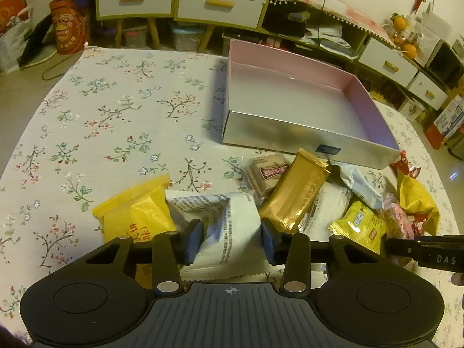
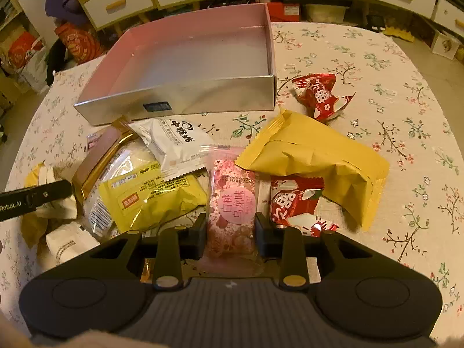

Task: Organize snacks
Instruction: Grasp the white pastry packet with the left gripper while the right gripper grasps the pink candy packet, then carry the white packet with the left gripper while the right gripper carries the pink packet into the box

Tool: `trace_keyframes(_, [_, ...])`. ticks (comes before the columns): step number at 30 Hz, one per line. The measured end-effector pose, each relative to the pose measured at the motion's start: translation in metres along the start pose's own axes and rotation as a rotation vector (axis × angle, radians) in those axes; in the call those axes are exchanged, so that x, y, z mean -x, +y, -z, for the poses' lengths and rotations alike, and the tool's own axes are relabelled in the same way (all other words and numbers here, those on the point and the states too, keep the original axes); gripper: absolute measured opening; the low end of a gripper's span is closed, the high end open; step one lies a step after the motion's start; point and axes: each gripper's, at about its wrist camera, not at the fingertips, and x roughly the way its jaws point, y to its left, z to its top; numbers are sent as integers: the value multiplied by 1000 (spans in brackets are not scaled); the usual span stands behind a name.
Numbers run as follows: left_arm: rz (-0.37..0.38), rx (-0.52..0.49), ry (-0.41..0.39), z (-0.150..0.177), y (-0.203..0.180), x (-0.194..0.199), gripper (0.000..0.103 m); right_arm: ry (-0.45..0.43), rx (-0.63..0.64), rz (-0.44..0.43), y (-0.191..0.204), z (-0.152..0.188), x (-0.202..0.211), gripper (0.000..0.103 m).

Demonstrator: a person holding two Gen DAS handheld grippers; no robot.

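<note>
Right gripper (image 2: 230,233) pinching pink packet (image 2: 232,211) at the snack pile's near edge, left gripper (image 1: 231,239) clamped on white printed packet (image 1: 229,226) beside yellow pouch (image 1: 139,214), silver box (image 2: 185,98) behind the pile on floral tablecloth (image 1: 116,121)

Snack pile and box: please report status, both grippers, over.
Left gripper shut on white printed packet. Right gripper shut on pink snack packet. Pink-lined box holds nothing, opening unobstructed. Other snacks lie loose before it.
</note>
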Motion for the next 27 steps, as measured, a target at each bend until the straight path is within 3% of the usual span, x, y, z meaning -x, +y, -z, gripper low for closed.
trace_keyframes(11, [18, 35, 3, -1, 7, 6, 35, -46, 2, -39, 5, -6, 15, 29])
trace_keyframes(27, [50, 73, -93, -14, -6, 38, 35, -123, -33, -102, 4, -24, 42, 29])
